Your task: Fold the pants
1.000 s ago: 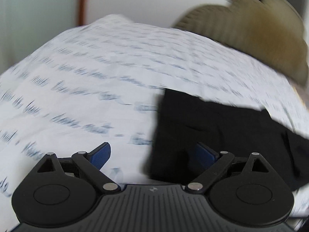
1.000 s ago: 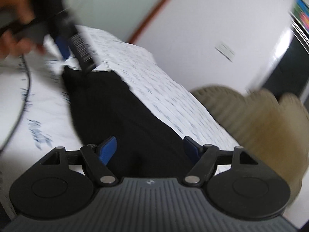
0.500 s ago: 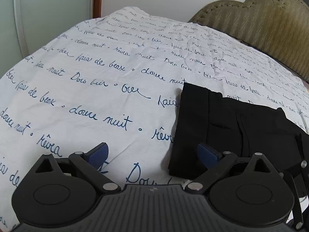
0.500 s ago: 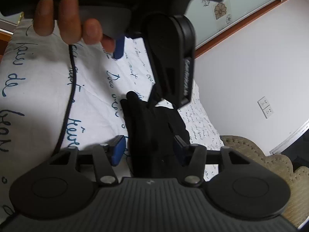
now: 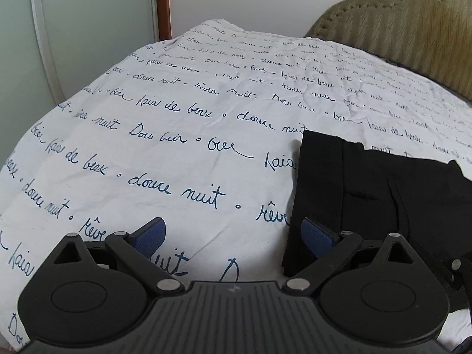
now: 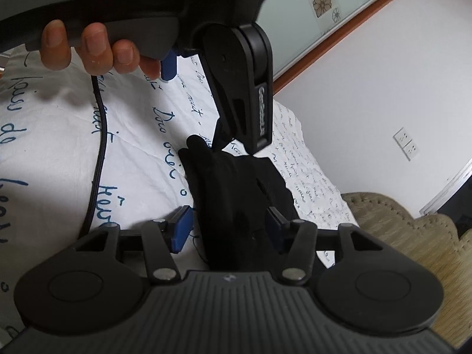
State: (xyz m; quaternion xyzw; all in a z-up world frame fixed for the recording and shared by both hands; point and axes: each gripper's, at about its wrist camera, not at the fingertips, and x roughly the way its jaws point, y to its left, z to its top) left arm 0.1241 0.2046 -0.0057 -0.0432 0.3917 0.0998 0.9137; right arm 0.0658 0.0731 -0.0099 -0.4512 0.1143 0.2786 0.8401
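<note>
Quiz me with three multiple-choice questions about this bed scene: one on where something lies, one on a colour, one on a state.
1. In the left wrist view, where do the pants lie on the bedsheet?
A. left
B. right
C. on the headboard

2. What colour is the writing on the sheet?
A. red
B. green
C. dark blue

3. How do the left gripper fingers stand?
A. spread apart, nothing clamped
B. closed on the pants
C. closed on a cable

Answers: 1 B, the dark cloth fills the right side. 2 C, the script is dark blue. 3 A, bare sheet shows between them.

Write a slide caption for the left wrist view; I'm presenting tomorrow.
Open left gripper hovers over a script-printed bedsheet beside folded black pants.
</note>
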